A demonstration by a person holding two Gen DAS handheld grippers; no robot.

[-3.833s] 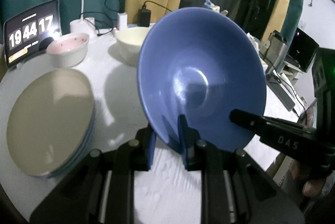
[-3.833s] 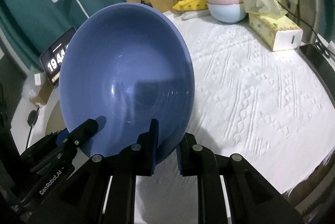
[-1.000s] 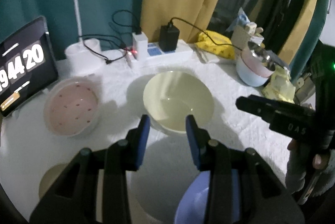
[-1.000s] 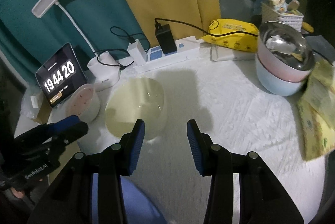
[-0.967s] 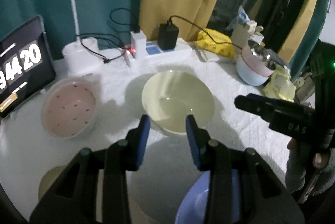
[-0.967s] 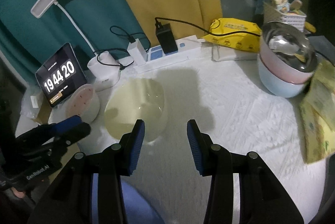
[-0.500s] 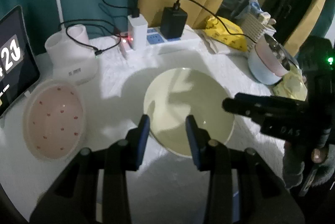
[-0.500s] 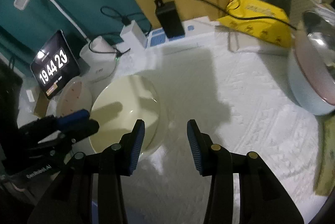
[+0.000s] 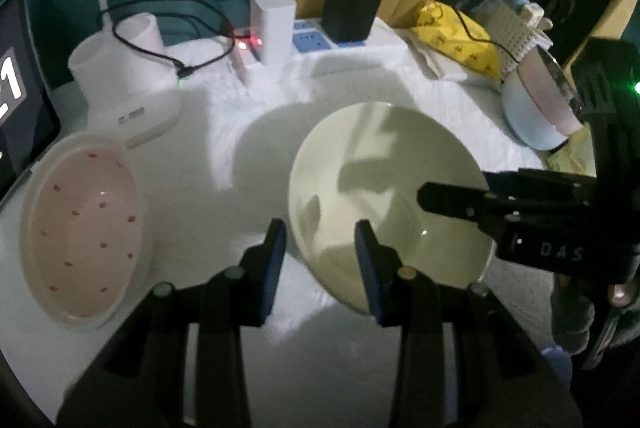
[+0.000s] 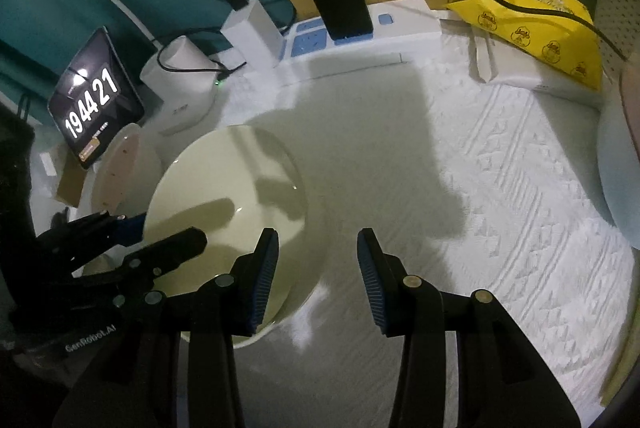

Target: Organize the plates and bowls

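A cream bowl [image 9: 392, 196] stands upright on the white tablecloth. My left gripper [image 9: 320, 240] is open, low over the bowl's left rim, and that rim passes between its blue pads without touching them. In the right wrist view the same cream bowl [image 10: 228, 196] sits left of centre. My right gripper [image 10: 318, 252] is open too, and the bowl's right rim runs between its fingers. Each gripper shows in the other's view: the right gripper [image 9: 452, 196] reaches over the bowl from the right, the left gripper [image 10: 160, 234] from the left. A pink dotted bowl [image 9: 80, 240] stands to the left.
Behind the bowl lie a power strip [image 9: 344, 44] with chargers and cables, a white lamp base [image 9: 124, 84] and a tablet clock [image 10: 96, 104]. A yellow packet [image 10: 532, 28] and stacked bowls [image 9: 536, 108] sit at the right. A person's hand [image 9: 576, 312] holds the right gripper.
Both grippers held the blue bowl earlier and have let it go. Over the last second they came forward and down onto the cream bowl, and the blue bowl left the bottom of both views.
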